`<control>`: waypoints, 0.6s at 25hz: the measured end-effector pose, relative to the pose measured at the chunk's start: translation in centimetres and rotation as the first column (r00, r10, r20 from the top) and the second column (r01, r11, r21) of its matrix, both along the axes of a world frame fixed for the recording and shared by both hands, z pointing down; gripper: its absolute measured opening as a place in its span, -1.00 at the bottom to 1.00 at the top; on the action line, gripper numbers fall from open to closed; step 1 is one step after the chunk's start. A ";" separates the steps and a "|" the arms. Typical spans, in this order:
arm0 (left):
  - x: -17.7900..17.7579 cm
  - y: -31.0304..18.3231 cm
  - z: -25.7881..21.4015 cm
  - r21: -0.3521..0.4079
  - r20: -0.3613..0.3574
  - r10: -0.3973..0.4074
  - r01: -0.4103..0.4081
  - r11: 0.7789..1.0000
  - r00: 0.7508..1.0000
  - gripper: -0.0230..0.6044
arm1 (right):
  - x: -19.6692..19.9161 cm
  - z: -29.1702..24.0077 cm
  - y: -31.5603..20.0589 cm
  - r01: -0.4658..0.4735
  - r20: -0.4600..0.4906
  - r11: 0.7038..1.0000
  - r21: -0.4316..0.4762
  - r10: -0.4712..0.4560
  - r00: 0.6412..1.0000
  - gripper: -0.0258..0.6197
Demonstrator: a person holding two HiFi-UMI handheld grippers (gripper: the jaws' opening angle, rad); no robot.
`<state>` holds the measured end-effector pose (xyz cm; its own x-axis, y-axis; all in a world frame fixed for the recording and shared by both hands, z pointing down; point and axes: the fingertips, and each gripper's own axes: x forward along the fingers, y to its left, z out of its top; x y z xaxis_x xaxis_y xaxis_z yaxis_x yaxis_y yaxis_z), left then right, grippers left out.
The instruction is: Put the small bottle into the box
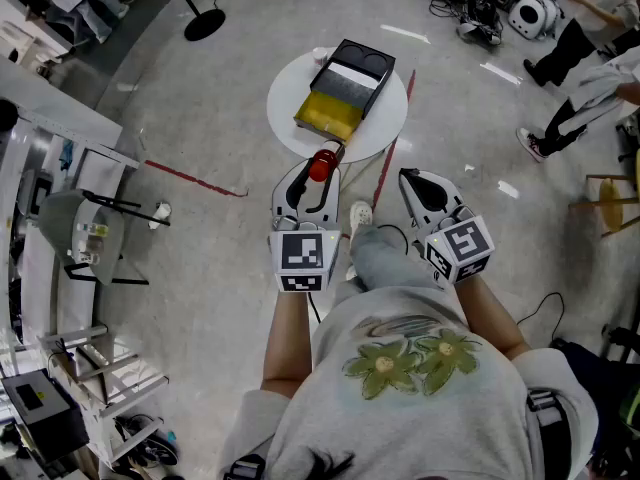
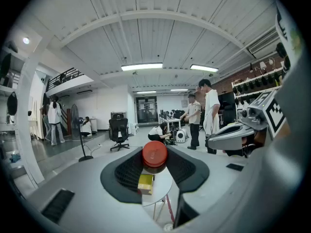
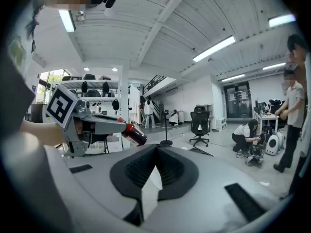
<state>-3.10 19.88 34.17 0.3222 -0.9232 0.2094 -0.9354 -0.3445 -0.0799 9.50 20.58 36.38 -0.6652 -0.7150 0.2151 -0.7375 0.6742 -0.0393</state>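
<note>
left gripper view: the left gripper (image 2: 154, 163) clamps its fingers on a small dark bottle with a red cap (image 2: 154, 154); the right gripper (image 3: 155, 149) has its fingers shut together, empty.

Big open robotics lab or workshop hall. Smooth grey floor (image 1: 200, 108) carries a red tape line (image 1: 195, 177). White ribbed ceiling (image 2: 146, 33) with strip lights (image 2: 142, 67); railed mezzanine (image 2: 68, 76) at one side. Office chair (image 2: 118, 130) standing loose. Person crouched (image 2: 159, 131) beside a small white machine (image 2: 180, 137). Wall racks of gear (image 2: 257, 79).
</note>
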 end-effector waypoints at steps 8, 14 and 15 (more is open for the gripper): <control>0.1 -2.5 0.9 -0.025 0.006 0.012 -0.012 1.000 1.000 -0.44 | -0.2 0.7 -2.7 -0.014 0.005 1.000 -0.021 0.014 1.000 -0.91; -0.5 -5.4 1.8 -0.055 0.012 0.020 -0.020 0.998 1.000 -0.44 | -1.3 1.6 -5.8 -0.006 0.011 0.999 -0.043 0.006 1.000 -0.91; -0.5 -5.9 1.9 -0.056 0.013 0.025 -0.024 0.998 1.000 -0.45 | -1.5 1.7 -6.5 -0.005 0.012 0.999 -0.045 0.006 1.000 -0.91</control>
